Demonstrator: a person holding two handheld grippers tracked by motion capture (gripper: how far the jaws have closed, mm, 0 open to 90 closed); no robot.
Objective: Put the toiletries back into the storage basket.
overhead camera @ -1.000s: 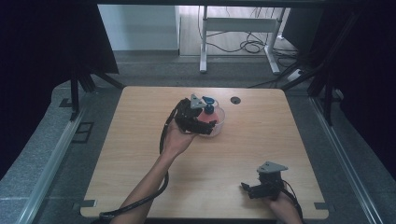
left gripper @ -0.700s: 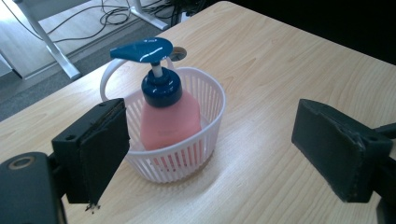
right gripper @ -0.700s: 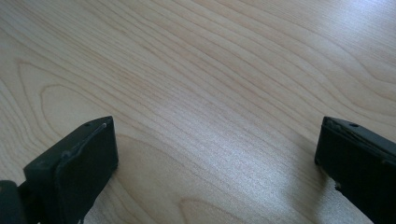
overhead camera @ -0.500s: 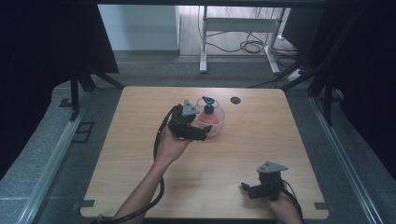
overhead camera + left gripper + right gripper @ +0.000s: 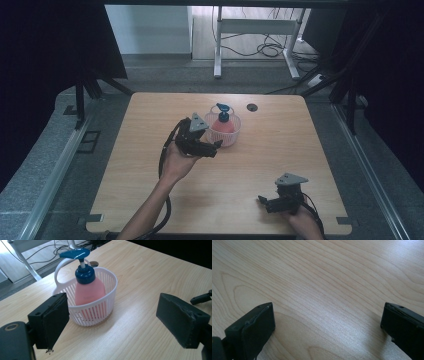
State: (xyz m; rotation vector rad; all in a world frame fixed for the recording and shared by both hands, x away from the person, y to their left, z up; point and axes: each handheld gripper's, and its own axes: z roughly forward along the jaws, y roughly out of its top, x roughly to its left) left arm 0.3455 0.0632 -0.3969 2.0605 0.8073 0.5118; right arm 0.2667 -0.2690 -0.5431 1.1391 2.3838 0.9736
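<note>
Pump bottle [image 5: 223,121], pink body with blue collar and blue pump head, stands upright inside a white slotted basket [image 5: 230,137]. Basket sits on the wooden table [image 5: 280,145], toward the far middle, near a small dark round hole [image 5: 252,107] in the tabletop. In the left gripper view the bottle [image 5: 89,287] leans close to the basket's back wall; the basket [image 5: 100,307] has a white loop handle rising behind the pump head. Slats let the pink show through.

Left gripper [image 5: 212,148] hangs just beside the basket on its near-left side, not touching it. Jaws spread wide, nothing between them but open table and the basket farther off. In its own view [image 5: 112,322] the basket lies ahead between the two black pads, closer to the left one. Grey three-cornered plate on top of the gripper tilts toward the camera in the high view.

Right gripper [image 5: 264,202] sits low at the near-right part of the table, well apart from basket and bottle. Jaws spread wide here too [image 5: 327,322], holding nothing; bare wood grain between the pads. A hand [image 5: 302,222] grips it from the table's near edge.
</note>
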